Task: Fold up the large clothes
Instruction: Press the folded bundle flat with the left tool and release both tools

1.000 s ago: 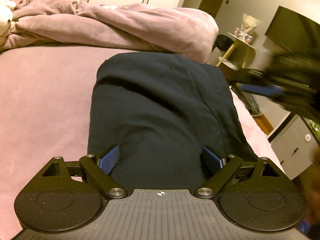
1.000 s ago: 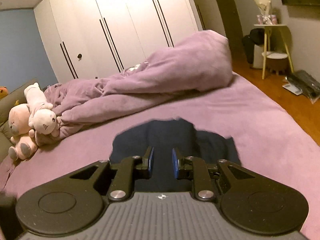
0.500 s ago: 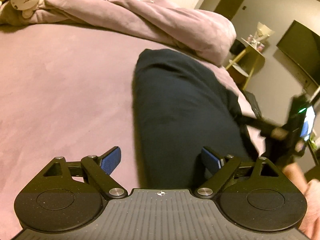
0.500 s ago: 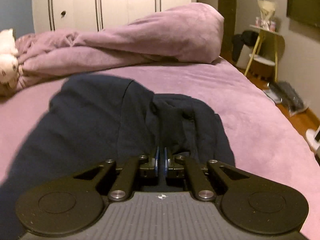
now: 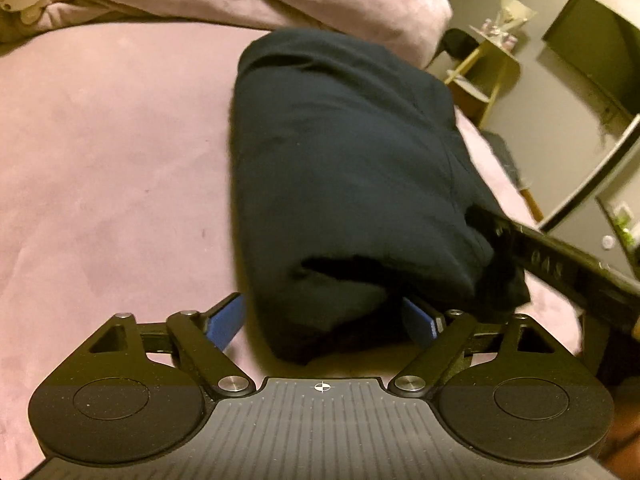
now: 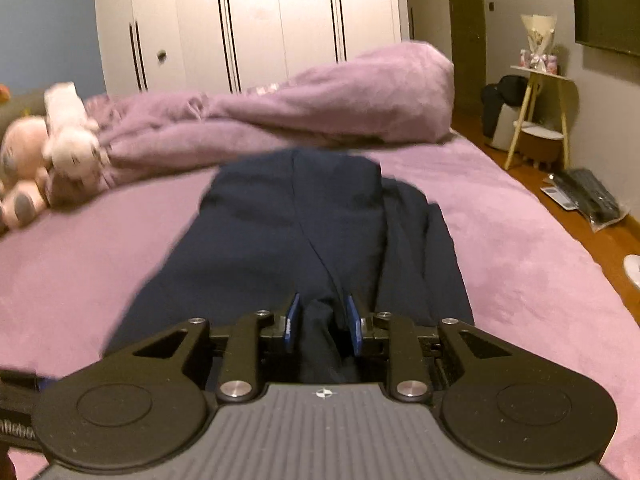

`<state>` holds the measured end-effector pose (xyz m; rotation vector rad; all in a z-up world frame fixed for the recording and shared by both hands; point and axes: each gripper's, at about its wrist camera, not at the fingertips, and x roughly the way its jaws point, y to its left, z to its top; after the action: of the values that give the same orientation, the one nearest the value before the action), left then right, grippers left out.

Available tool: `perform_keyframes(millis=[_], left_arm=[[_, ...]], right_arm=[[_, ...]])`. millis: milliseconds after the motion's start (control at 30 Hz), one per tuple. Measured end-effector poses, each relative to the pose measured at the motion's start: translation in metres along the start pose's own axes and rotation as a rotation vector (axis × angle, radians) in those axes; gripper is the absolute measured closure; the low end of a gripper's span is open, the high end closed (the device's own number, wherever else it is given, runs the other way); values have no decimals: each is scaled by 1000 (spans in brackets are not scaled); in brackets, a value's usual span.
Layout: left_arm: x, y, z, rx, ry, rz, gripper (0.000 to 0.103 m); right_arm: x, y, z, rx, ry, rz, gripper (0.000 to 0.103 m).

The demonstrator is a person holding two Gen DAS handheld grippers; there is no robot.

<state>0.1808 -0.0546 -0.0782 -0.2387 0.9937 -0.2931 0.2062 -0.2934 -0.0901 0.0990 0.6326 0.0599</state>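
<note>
The garment (image 6: 296, 220), dark navy, lies lengthwise on the bed (image 6: 520, 248), partly folded, its near end rolled up. The left claw (image 5: 324, 320) is spread wide, straddling that thick roll without pinching it. The right claw (image 6: 322, 322) is parted around a bunched ridge of cloth; whether the pads actually bite cannot be told. Likely risks: the thick roll may slip out of a closing left claw, and a lone right-side pull would probably skew the fold or drag layers apart.
</note>
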Motion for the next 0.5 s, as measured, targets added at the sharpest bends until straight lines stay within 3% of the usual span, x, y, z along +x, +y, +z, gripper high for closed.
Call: perform_keyframes(millis=[200,500], left_arm=[[18,-4,3,50,2,88,9],[29,5,4,36,38,90,2]], right_arm=[[11,2,-13,-47,5,-38,63],[23,2,-22,-66,8,-31,61]])
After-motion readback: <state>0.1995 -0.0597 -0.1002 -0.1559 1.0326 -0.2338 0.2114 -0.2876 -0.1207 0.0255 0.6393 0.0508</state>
